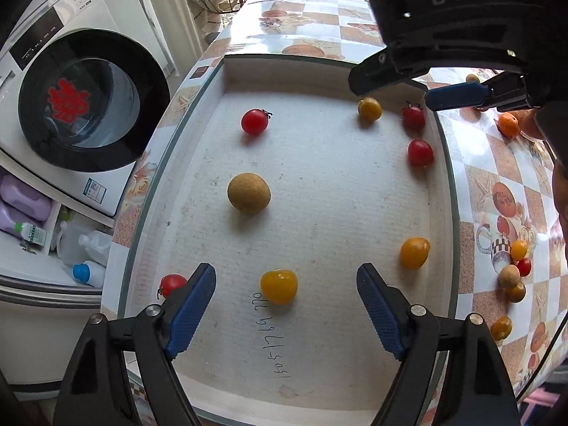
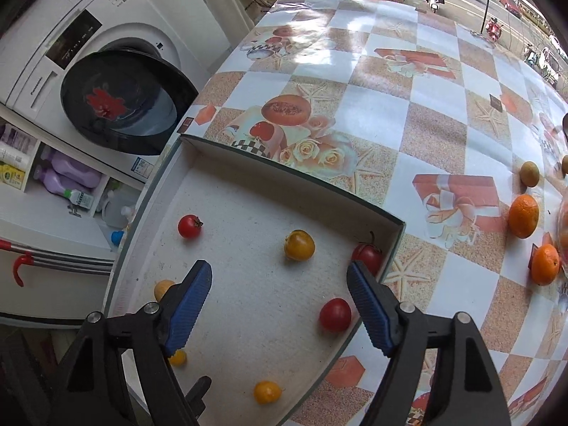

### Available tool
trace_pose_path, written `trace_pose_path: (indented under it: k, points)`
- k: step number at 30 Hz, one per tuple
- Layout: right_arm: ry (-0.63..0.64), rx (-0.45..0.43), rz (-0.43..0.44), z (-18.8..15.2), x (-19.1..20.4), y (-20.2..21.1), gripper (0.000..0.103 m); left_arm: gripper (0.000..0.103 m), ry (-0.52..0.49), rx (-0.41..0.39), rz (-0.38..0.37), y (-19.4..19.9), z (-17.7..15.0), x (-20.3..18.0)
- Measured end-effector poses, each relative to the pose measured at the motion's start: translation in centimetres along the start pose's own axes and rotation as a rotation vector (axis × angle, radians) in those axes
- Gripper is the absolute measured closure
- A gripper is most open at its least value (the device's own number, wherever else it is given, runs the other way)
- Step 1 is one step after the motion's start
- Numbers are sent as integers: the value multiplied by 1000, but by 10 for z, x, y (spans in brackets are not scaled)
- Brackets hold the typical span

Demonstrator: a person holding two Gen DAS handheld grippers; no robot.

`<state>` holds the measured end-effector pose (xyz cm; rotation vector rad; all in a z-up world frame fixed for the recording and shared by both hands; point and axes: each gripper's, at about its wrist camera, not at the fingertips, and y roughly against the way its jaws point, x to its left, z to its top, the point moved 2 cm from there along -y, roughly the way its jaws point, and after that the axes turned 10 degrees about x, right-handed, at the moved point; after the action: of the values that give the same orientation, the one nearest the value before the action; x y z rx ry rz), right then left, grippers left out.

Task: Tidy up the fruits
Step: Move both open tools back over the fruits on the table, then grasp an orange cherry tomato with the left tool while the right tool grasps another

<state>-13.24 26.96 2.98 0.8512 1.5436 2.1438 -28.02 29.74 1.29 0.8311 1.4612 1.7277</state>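
Patterned table (image 2: 443, 113) carries your white tray (image 1: 227, 67) of cherry tomatoes. Your left gripper (image 1: 285, 307) and right gripper (image 2: 280, 300) hang released above the tray, grasping nothing.

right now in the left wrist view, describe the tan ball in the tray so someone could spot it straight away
Start at the shallow white tray with the dark green rim on the checked tablecloth. Look left of its middle, below the red cherry tomato near the far wall: the round, matt tan fruit. It is the largest piece in the tray and the only dull, rough-skinned one; the rest are glossy.
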Motion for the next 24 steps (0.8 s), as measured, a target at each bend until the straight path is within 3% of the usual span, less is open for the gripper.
trace_pose_path:
  k: [10,16,24]
  points:
    - [-205,-55,-67,-64,-87,54,21,21,-143,-54,-26,27,8,-45]
    - [-321,-10,-137,-130,-138,65,21,21,-245,-69,-66,38,10,-82]
    - [-328,83,-189,-201,-150,52,21,21,-385,-54,-103,46,-4,-133]
